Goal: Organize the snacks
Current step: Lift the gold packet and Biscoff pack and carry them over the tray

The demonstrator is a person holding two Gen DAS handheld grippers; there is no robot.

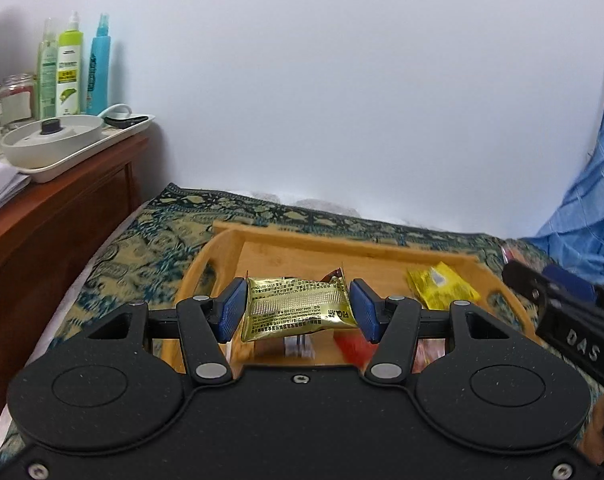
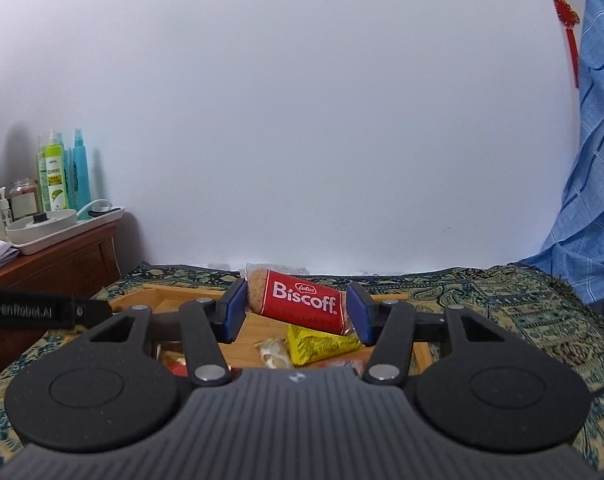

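Observation:
My left gripper point(image 1: 298, 307) is shut on a gold foil snack packet point(image 1: 298, 308) and holds it above the wooden tray point(image 1: 286, 245). A yellow packet point(image 1: 441, 286) lies in the tray's right part. My right gripper point(image 2: 296, 310) is shut on a red Biscoff biscuit pack point(image 2: 302, 302) and holds it over the same tray point(image 2: 158, 294). Below it lie the yellow packet point(image 2: 317, 344) and a small pale wrapped snack point(image 2: 274, 352). More red and orange packets sit partly hidden under both grippers.
The tray rests on a patterned teal and beige cloth point(image 1: 142, 240). A wooden cabinet point(image 1: 58, 216) at the left carries a white tray with a pot and spray bottles point(image 1: 68, 68). A blue cloth point(image 2: 593, 200) hangs at the right. A white wall stands behind.

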